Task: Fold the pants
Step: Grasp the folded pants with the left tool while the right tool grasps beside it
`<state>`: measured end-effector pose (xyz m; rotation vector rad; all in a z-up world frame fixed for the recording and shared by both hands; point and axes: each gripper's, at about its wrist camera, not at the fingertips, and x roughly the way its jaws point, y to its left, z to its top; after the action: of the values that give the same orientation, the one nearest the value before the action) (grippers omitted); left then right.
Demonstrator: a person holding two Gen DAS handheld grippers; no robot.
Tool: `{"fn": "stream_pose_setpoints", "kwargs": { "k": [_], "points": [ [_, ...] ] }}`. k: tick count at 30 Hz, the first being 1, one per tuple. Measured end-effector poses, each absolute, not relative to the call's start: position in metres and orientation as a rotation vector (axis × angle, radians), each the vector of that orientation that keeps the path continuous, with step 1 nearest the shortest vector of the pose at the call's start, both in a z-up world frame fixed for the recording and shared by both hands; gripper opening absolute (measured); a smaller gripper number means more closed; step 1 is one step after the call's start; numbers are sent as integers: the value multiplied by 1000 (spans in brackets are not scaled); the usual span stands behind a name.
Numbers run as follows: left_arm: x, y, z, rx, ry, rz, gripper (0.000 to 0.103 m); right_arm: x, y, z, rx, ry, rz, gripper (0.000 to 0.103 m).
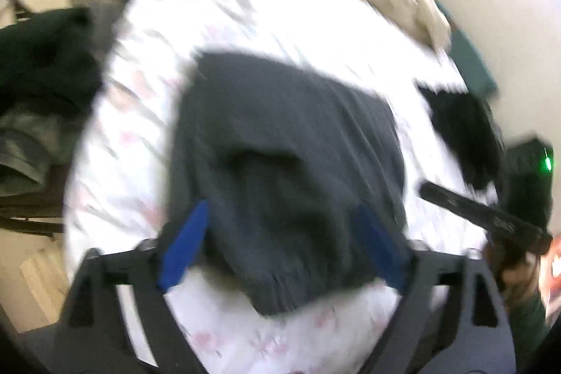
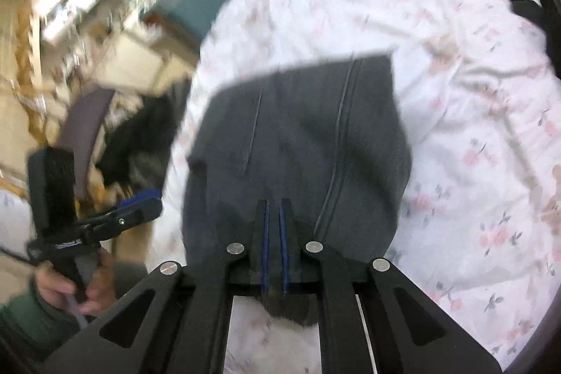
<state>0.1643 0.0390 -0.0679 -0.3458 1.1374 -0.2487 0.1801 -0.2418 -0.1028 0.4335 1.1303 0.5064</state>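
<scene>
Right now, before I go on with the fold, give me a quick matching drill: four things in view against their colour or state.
Things:
1. pants
2. left gripper
3. right gripper
4. bedsheet

States:
a. white with pink flowers
b. jaws spread wide, holding nothing
c. dark grey, lying folded on the bed
d. jaws nearly together, only a thin gap between them

Pairs: 1-c, 2-b, 3-d, 4-a
</scene>
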Motion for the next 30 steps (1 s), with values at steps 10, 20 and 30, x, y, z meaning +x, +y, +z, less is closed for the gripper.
{"fn": "stream_pose_setpoints", "kwargs": {
  "k": [10, 20, 30],
  "points": [
    [202, 90, -148, -650, 1327, -114, 100, 221, -301, -164, 833, 1137, 405, 103],
    [193, 48, -174, -529, 1415, -291, 102, 227, -274, -232, 807, 1383, 510, 103],
    [185, 30, -165, -516, 1401, -365, 96, 228, -239, -233, 775, 1373, 588, 89]
  ]
}}
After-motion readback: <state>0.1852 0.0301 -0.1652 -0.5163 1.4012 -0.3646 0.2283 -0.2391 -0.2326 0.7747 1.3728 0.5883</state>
